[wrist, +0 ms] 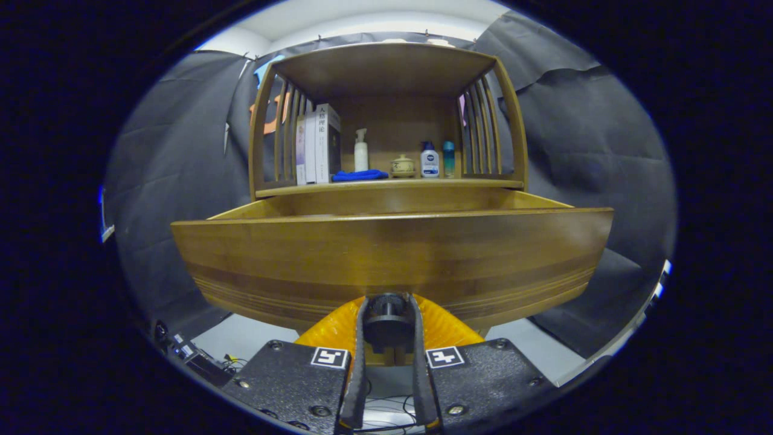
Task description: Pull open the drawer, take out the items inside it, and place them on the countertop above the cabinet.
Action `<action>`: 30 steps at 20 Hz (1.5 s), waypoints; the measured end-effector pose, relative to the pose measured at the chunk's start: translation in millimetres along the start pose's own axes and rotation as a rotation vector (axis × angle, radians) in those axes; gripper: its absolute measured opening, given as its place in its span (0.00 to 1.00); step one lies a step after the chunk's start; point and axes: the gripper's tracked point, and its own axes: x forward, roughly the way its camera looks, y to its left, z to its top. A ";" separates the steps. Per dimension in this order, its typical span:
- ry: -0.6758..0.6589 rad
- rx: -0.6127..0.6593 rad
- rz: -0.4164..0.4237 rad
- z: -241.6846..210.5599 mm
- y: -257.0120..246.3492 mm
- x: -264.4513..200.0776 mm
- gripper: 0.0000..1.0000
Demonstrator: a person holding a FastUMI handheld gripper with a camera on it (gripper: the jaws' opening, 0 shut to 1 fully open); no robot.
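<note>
- Gripping the drawer knob (387, 323): gripper (387, 338) fingers sit one each side of the dark round knob, pinching it, from what I can see. No gap visible btwn pads and knob.
- Drawer (392, 254) is pulled out toward me, front panel just ahead of the fingers. Long axis runs side to side, across my line of approach; panel faces me, pull direction is straight back along the fingers.
- Interior is hidden behind the front panel, so I can't tell what items are inside or where they lie.
- Risk 1: knob is small and round, so the grip could slip off if I pull off-axis or tilt.
- Risk 2: drawer looks well extended already; more pull may take it off its runners or tip the cabinet (386, 78) fwd.
- Risk 3: reaching in blind after release could knock items around.
- Countertop (386, 186) sits above and beyond the drawer, already carrying books (319, 145), blue cloth (359, 175), pump bottle (361, 150), small pot (403, 165), two more bottles (430, 159). Free space is mostly along the front edge, so placing could topple the bottles.
</note>
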 end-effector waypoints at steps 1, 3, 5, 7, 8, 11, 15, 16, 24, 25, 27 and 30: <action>0.003 0.000 0.001 -2.0 0.1 -3.2 0.34; 0.009 0.006 0.004 -4.1 0.7 -7.2 0.34; 0.015 -0.005 0.000 -5.2 1.0 -8.0 0.34; 0.029 -0.004 0.007 -5.7 1.8 -9.7 0.42; 0.031 0.002 0.010 -3.7 0.7 -13.4 0.51; -0.037 -0.059 -0.021 27.6 -10.9 -32.9 0.76; -0.133 0.004 -0.012 96.0 -14.4 -65.3 1.00; -0.150 0.025 -0.003 117.0 -13.9 -70.7 1.00; -0.171 0.029 0.023 244.9 -2.8 -37.7 0.99; -0.151 0.025 0.028 256.1 2.1 -28.3 0.99; -0.109 0.019 0.044 270.9 13.1 -11.7 0.99; -0.032 -0.003 0.046 280.0 21.9 18.1 0.99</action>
